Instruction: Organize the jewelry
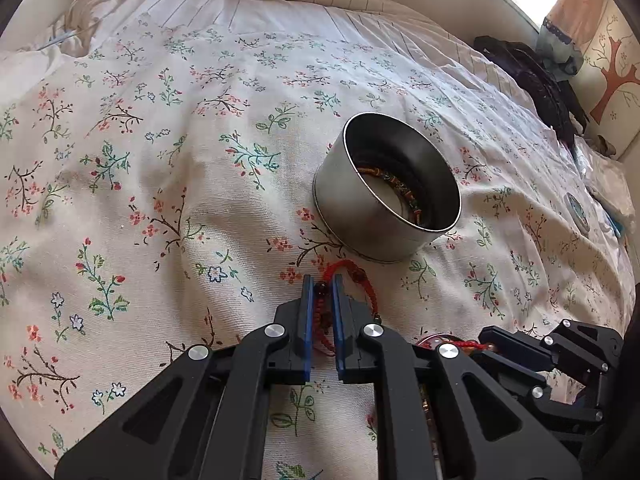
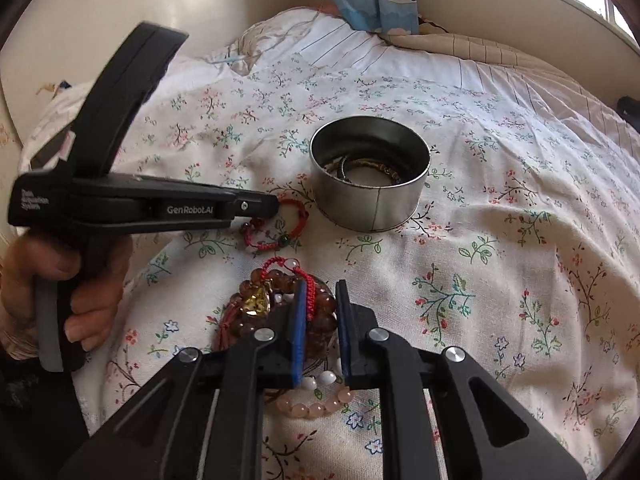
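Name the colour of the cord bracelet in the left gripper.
Red cord bracelet; clearest in the left wrist view.

Shiny metal tin (image 1: 360, 216), cotton bedspread (image 1: 160, 160)

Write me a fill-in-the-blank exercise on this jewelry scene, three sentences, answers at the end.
1. The left gripper is shut on a braided bracelet whose color is ____.
2. The round metal tin stands on a bedspread printed with ____.
3. The tin, with no lid on it, already holds several ____.

Answers: red; flowers; bracelets
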### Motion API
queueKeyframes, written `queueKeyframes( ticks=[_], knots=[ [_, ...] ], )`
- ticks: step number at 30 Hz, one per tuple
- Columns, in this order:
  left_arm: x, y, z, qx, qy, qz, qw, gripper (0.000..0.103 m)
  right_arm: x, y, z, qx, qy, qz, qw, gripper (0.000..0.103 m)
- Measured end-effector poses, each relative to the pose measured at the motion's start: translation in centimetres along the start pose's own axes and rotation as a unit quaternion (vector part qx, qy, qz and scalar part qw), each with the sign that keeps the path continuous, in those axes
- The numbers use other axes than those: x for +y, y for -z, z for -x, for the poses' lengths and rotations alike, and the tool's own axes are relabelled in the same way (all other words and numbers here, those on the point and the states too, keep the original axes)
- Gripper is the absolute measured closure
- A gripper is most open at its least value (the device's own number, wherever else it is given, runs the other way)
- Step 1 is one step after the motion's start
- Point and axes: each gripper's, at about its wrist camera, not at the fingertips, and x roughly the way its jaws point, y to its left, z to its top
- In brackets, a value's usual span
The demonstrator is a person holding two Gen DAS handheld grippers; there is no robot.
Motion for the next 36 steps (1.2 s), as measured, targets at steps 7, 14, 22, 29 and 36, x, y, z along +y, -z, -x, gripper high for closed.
queueKeyframes(
  ticks=[7,14,22,29,36],
  knots=[
    [0.1,-0.1,0.3,-0.006,0.003,0.003,1.0000,0.095,-2.3,0.2,2.6,-0.047,-0.055,-0.075,0.995,0.091],
    [0.0,0.0,0.4,-0.004,0.002,0.001,1.0000,0.095,-2.0,1.6,0.2,0.031,-0.024,-0.070,0.997,0.074],
    [0.0,0.0,0.3,-0.004,0.002,-0.001,1.0000,0.095,-0.7,0.7,0.5,0.005,0.009,-0.009,1.000,0.047],
    [0.0,0.0,0.3,-0.004,0.003,0.000,1.0000,0.095,0.2,1.6,-0.9,0.042,0.024,0.025,0.999,0.076],
    [0.0,0.0,0.4,-0.004,0.002,0.000,1.0000,0.095,-1.1,1.6,1.5,-0.002,0.010,-0.015,1.000,0.098]
  ],
)
